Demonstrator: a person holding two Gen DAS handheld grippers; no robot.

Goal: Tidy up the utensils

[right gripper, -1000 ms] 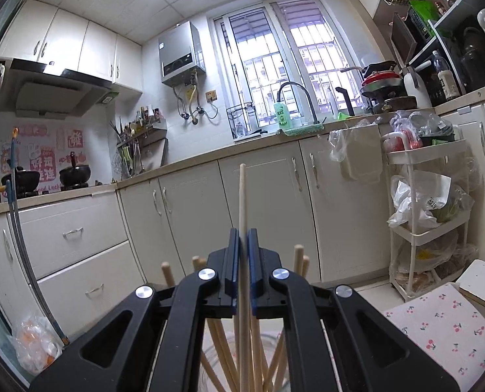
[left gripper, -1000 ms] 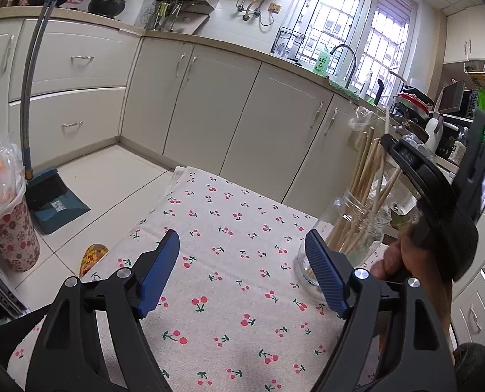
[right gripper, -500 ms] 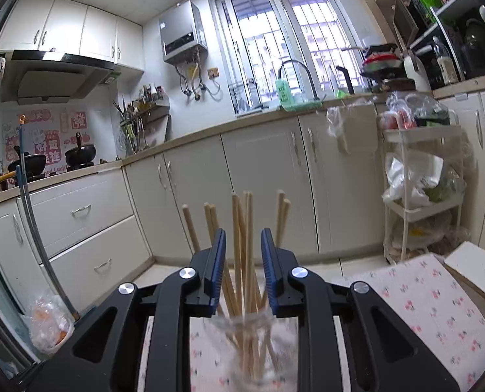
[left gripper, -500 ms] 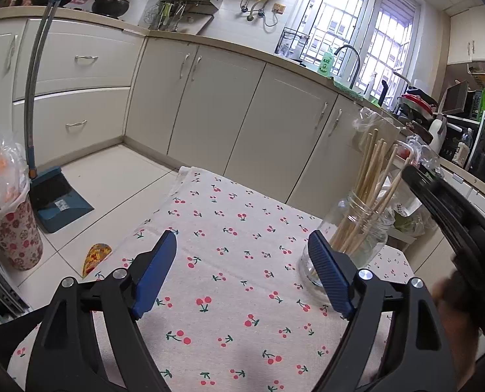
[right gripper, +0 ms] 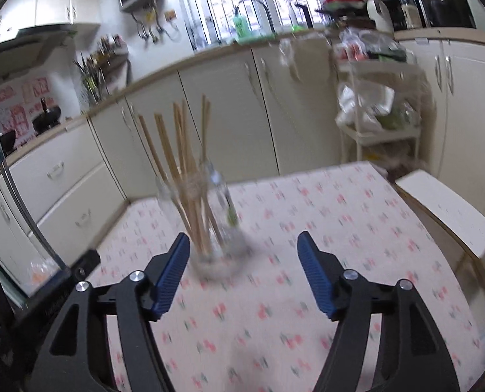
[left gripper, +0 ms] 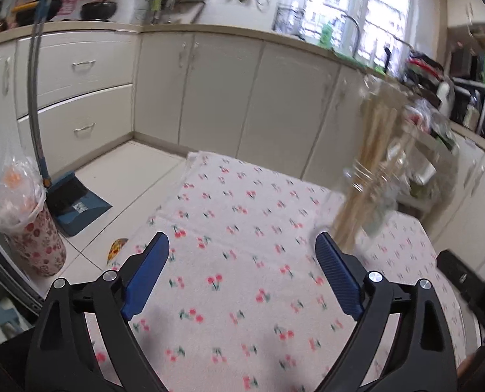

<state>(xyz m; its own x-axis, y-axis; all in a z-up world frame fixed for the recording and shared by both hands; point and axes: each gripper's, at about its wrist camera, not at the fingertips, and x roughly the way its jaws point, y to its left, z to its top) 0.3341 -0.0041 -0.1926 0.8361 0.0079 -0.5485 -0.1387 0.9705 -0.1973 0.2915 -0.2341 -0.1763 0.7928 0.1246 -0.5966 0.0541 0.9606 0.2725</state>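
A clear glass jar (right gripper: pixel 209 225) holding several wooden chopsticks (right gripper: pixel 180 150) stands on the cherry-print tablecloth (right gripper: pixel 324 235). My right gripper (right gripper: pixel 243 272) hangs just in front of the jar; its jaws are opening, with nothing between them. In the left wrist view the same jar (left gripper: pixel 370 202) stands blurred at the right, just beyond my right fingertip. My left gripper (left gripper: pixel 242 274) hovers over the cloth (left gripper: pixel 242 228), jaws opening wide and empty. The other gripper's black body (left gripper: pixel 464 281) shows at the right edge.
Cream kitchen cabinets (left gripper: pixel 209 91) run behind the table. On the floor to the left stand a dustpan with broom (left gripper: pixel 75 202) and a floral bin (left gripper: pixel 33 228) lined with a bag. A white stool (right gripper: pixel 445 205) and a wire rack (right gripper: pixel 379 104) stand on the right.
My right gripper let go of the single chopstick it pinched, opened its jaws and drew back from the jar. The left gripper's jaws spread a little wider and it tilted slightly.
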